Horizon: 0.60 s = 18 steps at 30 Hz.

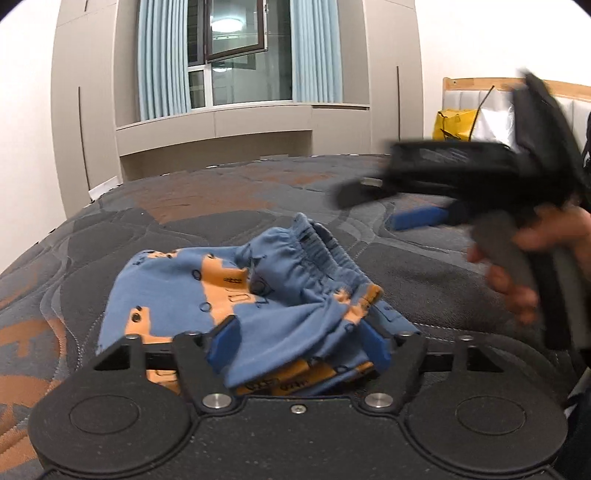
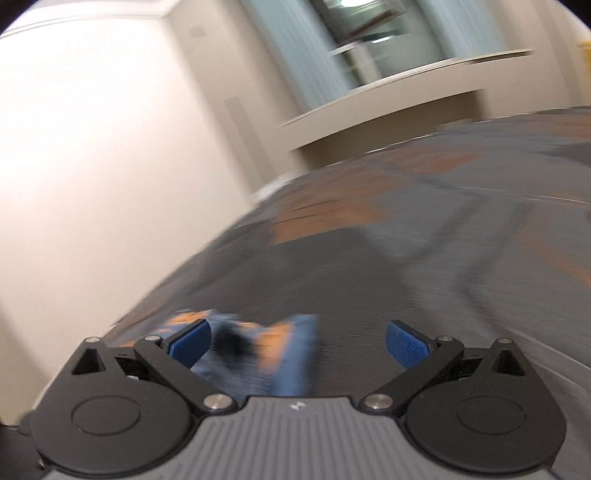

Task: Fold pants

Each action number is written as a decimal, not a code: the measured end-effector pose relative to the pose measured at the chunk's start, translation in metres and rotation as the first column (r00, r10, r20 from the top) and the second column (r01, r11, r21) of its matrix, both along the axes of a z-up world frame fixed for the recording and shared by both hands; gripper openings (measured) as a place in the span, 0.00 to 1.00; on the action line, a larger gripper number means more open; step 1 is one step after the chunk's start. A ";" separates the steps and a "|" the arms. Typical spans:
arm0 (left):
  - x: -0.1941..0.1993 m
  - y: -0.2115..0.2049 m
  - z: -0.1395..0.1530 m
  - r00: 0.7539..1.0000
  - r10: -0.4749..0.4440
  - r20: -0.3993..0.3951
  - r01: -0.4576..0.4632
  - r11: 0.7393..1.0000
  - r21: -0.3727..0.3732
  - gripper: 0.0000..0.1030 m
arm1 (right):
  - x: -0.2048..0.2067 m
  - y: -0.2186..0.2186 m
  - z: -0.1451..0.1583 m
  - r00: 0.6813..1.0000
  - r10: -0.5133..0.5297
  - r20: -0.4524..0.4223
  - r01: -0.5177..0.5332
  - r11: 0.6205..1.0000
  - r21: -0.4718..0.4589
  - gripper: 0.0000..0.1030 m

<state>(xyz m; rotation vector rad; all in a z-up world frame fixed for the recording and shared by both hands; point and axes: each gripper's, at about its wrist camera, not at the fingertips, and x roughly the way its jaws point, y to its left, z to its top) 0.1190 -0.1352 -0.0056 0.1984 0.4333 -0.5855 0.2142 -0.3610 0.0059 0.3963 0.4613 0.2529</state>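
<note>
We hold the rumpled pants [image 1: 258, 295] on the mattress [image 1: 424, 266]
Left gripper [image 1: 295, 343] pinches bunched fabric; right gripper [image 2: 297, 343], spread and empty, should next catch the waistband to straighten them

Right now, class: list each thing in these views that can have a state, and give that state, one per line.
Pants: crumpled in a heap on the mattress, not yet folded flat.
Left gripper: fingers part open, fabric bunched between them; a firm grip cannot be told.
Right gripper: open, empty, blurred.
Window: sash swung open.
Curtains: drawn to the sides.
Mattress: bare.
</note>
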 end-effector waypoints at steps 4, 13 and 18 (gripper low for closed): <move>-0.005 -0.005 -0.006 1.000 -0.017 -0.013 0.017 1.000 0.018 0.34 | 0.026 0.036 0.004 0.992 0.124 -0.010 -0.124 0.989 -0.082 0.74; -0.001 -0.004 -0.008 0.997 -0.056 -0.062 0.056 0.998 0.007 0.01 | 0.026 0.032 -0.003 0.997 0.042 -0.060 -0.047 0.996 -0.077 0.14; -0.002 -0.007 -0.013 0.996 -0.074 -0.051 0.075 0.997 0.027 0.05 | 0.027 0.022 -0.025 0.990 -0.048 -0.130 0.037 0.995 -0.089 0.34</move>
